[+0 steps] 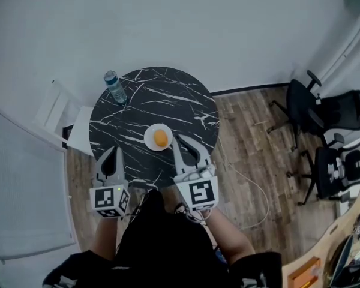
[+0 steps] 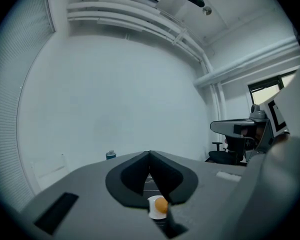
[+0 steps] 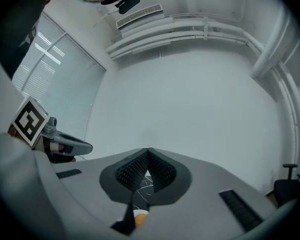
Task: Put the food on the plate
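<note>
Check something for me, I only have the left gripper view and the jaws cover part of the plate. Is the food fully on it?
Observer: Yes. In the head view the food lies in the middle of the plate.
Operator: Where is the right gripper?
Observer: The right gripper shows beside the plate, on its right, in the head view.
Operator: Is it holding anything?
Observer: No. Its own view shows the jaws shut with nothing between them.
</note>
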Motion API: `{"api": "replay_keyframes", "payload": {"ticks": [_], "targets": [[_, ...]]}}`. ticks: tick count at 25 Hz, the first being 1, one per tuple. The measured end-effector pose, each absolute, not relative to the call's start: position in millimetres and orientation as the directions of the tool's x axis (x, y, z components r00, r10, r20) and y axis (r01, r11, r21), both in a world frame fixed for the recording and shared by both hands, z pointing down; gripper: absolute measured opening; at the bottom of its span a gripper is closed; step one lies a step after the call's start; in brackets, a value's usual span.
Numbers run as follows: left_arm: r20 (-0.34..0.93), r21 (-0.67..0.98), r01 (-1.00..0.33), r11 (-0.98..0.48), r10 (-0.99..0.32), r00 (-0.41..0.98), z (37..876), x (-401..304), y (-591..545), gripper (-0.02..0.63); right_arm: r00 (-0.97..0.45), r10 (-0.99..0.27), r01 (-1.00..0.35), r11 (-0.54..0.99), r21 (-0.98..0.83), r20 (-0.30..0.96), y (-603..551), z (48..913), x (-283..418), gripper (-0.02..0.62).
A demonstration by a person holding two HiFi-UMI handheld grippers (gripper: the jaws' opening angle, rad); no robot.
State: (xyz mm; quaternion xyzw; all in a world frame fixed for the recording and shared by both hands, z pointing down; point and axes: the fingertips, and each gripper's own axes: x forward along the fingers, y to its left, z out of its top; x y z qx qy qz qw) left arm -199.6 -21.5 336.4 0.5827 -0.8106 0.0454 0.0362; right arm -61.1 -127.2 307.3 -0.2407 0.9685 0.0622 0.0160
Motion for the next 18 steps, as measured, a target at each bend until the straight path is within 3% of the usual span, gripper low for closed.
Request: {"api": "replay_keyframes", "payload": {"ticks": [18], "targets": [[0.141,-0.041,-0.958,0.284,-0.947,-0.287,348.4,-184.9,-28.8,0.000,-0.898,-0.440,-0.438,0.893,0.103,-0.001,-127.0,328.8,-59.8,-0.004]]}}
